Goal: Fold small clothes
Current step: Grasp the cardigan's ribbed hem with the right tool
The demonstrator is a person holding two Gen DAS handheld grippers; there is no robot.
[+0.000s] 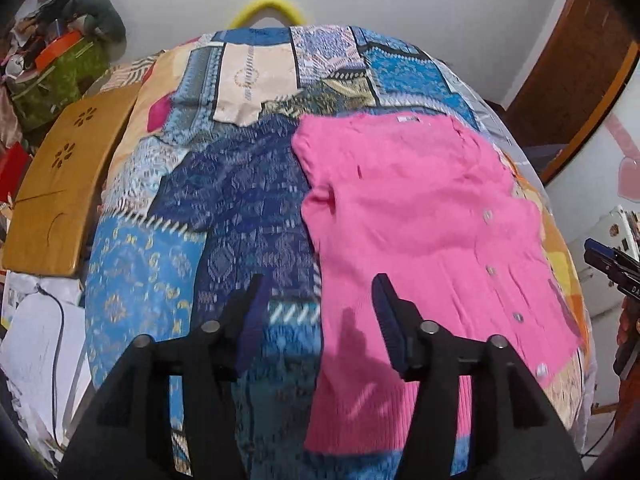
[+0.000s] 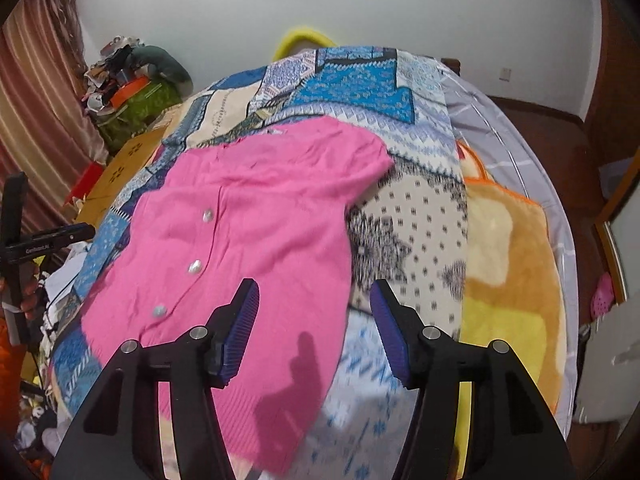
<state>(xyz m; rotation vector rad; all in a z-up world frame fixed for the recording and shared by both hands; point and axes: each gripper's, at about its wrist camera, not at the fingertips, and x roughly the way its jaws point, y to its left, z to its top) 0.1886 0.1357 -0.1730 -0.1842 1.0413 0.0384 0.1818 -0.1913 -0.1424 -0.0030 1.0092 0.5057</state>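
Pink cardigan (image 1: pixel 420 240) is lying flat on the bed (image 1: pixel 256 208), spread over the patchwork quilt (image 1: pixel 248 184), toward the bed's right side in the left wrist view. Its button row (image 1: pixel 490 270) is running near the garment's right edge, with a small label (image 1: pixel 408 120) showing at the far neckline. One short sleeve (image 2: pixel 360 156) is being seen spread out toward the bed's far right corner in the right wrist view. Ribbed hem (image 1: pixel 380 412) is lying closest to the near edge.

Left gripper (image 1: pixel 316 312) is being held above the cardigan's left edge, jaws apart, nothing between the pads; the garment is not being touched as far as can be told. Right gripper (image 2: pixel 314 312) is being held above the cardigan's right edge, jaws apart too, nothing clamped. Gripper shadows are being cast on the knit.

Orange-yellow blanket (image 2: pixel 508 264) is lying along the bed's right edge. Wooden board (image 1: pixel 68 184) is sitting beside the bed's left edge. Both views are being blurred slightly by motion.
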